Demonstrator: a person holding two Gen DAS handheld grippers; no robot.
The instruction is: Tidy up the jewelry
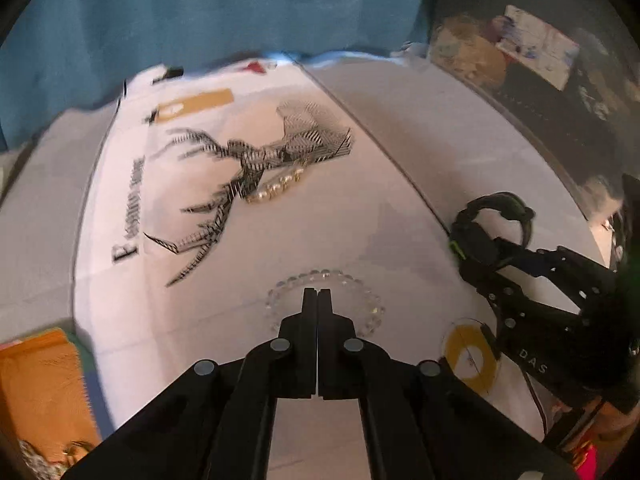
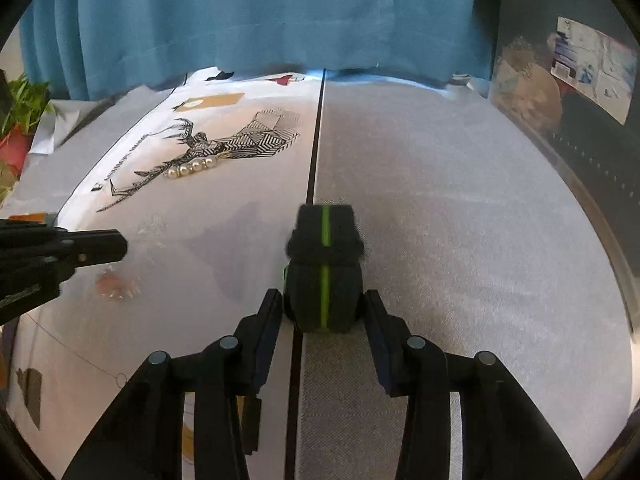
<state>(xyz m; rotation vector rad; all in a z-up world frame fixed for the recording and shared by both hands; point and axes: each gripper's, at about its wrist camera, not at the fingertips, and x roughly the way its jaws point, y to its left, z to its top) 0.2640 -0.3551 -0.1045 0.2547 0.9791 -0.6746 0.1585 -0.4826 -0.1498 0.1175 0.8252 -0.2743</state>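
Note:
A clear bead bracelet (image 1: 326, 304) lies on the white printed cloth (image 1: 280, 232), just under my left gripper (image 1: 317, 294), which is shut and holds nothing I can see. A pearl hair clip (image 1: 276, 190) lies farther off on the deer print; it also shows in the right wrist view (image 2: 192, 168). My right gripper (image 2: 323, 308) is shut on a black band with a green stripe (image 2: 325, 268), held over the seam between the white cloth and the grey mat (image 2: 460, 220). The left gripper shows at the left of the right wrist view (image 2: 120, 246), above the bracelet (image 2: 120, 280).
A blue curtain (image 2: 260, 12) hangs behind the table. A potted plant (image 2: 20, 120) stands at far left. An orange object (image 1: 40, 392) lies at the left edge. A yellow ring print (image 1: 472, 356) is on the cloth. Cluttered shelves (image 2: 560, 80) are at right.

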